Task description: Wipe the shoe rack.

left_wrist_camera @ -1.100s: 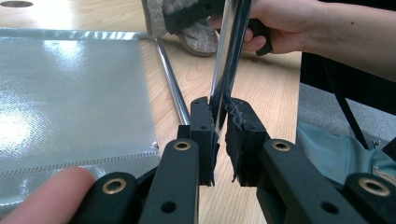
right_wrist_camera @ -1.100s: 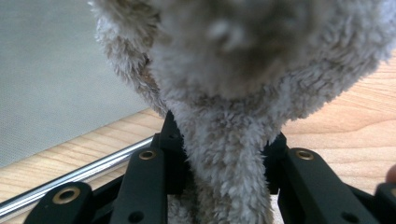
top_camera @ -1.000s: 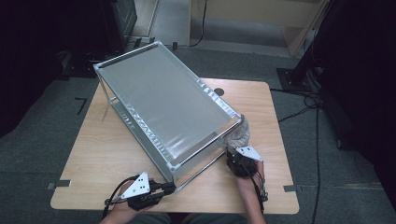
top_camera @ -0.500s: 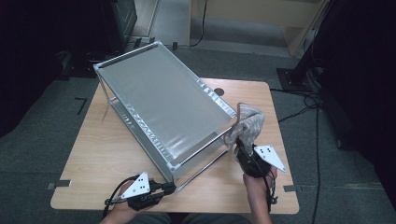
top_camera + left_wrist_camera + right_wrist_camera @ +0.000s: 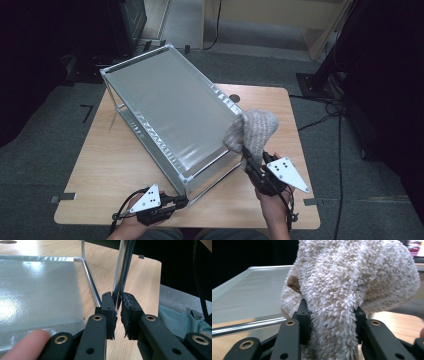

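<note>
left tongs point(image 5: 181, 201) bottom left: pinch the rack point(image 5: 170, 115) leg so it can't slide on the bench point(image 5: 115, 170) | right tongs point(image 5: 248, 159) bottom right: squeeze the fluffy cloth point(image 5: 252, 131), held by the rack's near corner, ready to wipe

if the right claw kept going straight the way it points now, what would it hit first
Probably the metal rack. The right claw, shut on the fluffy cloth, points up and away toward the rack's near corner, so the cloth would likely brush the top shelf edge first. Depth is hard to judge; it might pass just above.
</note>
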Motion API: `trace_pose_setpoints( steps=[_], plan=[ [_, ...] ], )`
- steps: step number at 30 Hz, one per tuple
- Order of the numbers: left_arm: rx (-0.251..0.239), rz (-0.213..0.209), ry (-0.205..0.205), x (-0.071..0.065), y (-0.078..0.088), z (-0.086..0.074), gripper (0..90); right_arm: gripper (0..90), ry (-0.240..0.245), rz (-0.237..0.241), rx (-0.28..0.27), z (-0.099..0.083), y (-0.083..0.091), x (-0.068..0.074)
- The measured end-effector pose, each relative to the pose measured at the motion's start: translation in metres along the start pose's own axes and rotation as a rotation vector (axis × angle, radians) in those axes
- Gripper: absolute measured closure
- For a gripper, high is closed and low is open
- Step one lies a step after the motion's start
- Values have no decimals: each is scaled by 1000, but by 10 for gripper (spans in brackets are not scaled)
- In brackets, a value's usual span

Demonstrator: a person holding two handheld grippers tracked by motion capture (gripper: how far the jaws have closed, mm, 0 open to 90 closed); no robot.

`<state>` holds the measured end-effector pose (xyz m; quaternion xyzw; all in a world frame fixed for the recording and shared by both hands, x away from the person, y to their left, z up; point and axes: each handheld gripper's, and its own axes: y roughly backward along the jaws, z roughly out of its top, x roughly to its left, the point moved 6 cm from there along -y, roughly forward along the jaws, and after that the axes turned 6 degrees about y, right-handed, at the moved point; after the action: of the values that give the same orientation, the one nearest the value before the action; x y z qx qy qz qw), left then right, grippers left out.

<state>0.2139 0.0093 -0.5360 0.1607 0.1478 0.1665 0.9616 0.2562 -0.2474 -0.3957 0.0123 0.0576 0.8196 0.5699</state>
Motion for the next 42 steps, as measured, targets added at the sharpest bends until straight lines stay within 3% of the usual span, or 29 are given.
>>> trace_pose_setpoints(
  steps=[2,3,5,9,10,13,14,17,21,24,27,29,33,34,35,36,40,42],
  plan=[
    [0,0,0,0,0,0,811,619,31,33,2,1,-2,11],
    [1,-1,0,0,0,0,811,604,58,75,-1,2,-2,21],
    [1,-1,1,0,0,0,811,598,70,100,-1,3,-2,25],
    [1,-4,4,0,0,0,809,559,126,235,0,7,3,48],
    [1,-5,4,0,0,0,809,559,126,235,0,7,3,48],
    [2,-6,7,0,0,0,809,453,150,286,-9,11,6,62],
    [2,-6,7,0,0,0,809,368,170,291,-23,12,6,66],
    [1,-5,7,0,0,0,808,247,183,272,-47,15,8,73],
    [1,-5,8,0,0,0,809,217,128,233,-129,29,12,74],
    [2,-5,8,0,0,0,808,200,110,184,-151,37,11,73],
    [1,-4,7,0,0,0,809,199,88,153,-113,33,2,72],
    [0,-2,7,0,0,0,809,204,88,109,-54,24,-8,69],
    [2,-5,8,0,0,0,809,249,50,149,22,8,-19,69],
    [2,-5,8,0,0,0,809,282,45,157,17,7,-18,69],
    [1,-6,10,0,0,0,809,401,38,159,26,8,-17,69],
    [1,-6,9,0,0,0,809,401,38,159,26,8,-17,69],
    [1,-1,7,0,0,0,810,558,55,167,21,8,-13,72],
    [2,-1,6,0,0,0,810,583,76,198,15,8,-10,78]
  ],
)
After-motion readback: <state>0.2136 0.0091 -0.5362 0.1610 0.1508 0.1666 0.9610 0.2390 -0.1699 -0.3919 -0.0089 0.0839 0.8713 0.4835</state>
